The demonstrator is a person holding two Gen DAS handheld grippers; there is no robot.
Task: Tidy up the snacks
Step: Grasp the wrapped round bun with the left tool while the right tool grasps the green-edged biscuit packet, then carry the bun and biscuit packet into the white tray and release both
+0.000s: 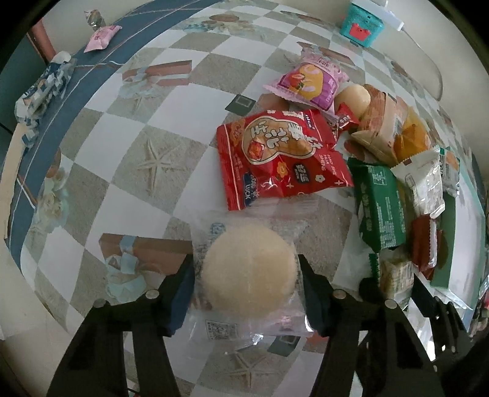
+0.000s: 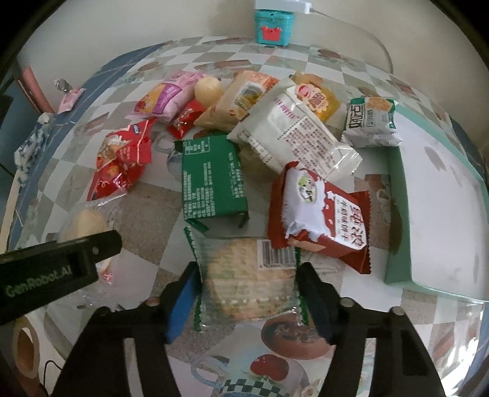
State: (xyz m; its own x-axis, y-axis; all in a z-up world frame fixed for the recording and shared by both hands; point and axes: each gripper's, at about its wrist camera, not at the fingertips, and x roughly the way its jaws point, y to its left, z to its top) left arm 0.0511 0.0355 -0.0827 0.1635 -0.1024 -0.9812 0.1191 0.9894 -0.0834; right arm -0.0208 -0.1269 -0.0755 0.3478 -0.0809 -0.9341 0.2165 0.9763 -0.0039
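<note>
My left gripper (image 1: 246,274) is shut on a clear-wrapped round pale bun (image 1: 249,270), its pads pressing both sides. My right gripper (image 2: 246,285) is shut on a clear green-edged pack of round crackers (image 2: 247,281). A pile of snacks lies ahead: a red peanut bag (image 1: 275,155), a green packet (image 2: 212,177), a red-and-white packet (image 2: 321,213), a white packet (image 2: 293,128), a pink packet (image 1: 305,81). The left gripper's body (image 2: 55,265) shows at the left of the right wrist view.
A teal-rimmed white tray (image 2: 397,213) lies at the right, with a small green-white packet (image 2: 371,122) at its far end. A teal box (image 2: 273,26) stands by the wall. A pink packet (image 1: 101,36) and a blue-white packet (image 1: 45,88) lie far left. A tape roll (image 2: 26,348) sits off the table edge.
</note>
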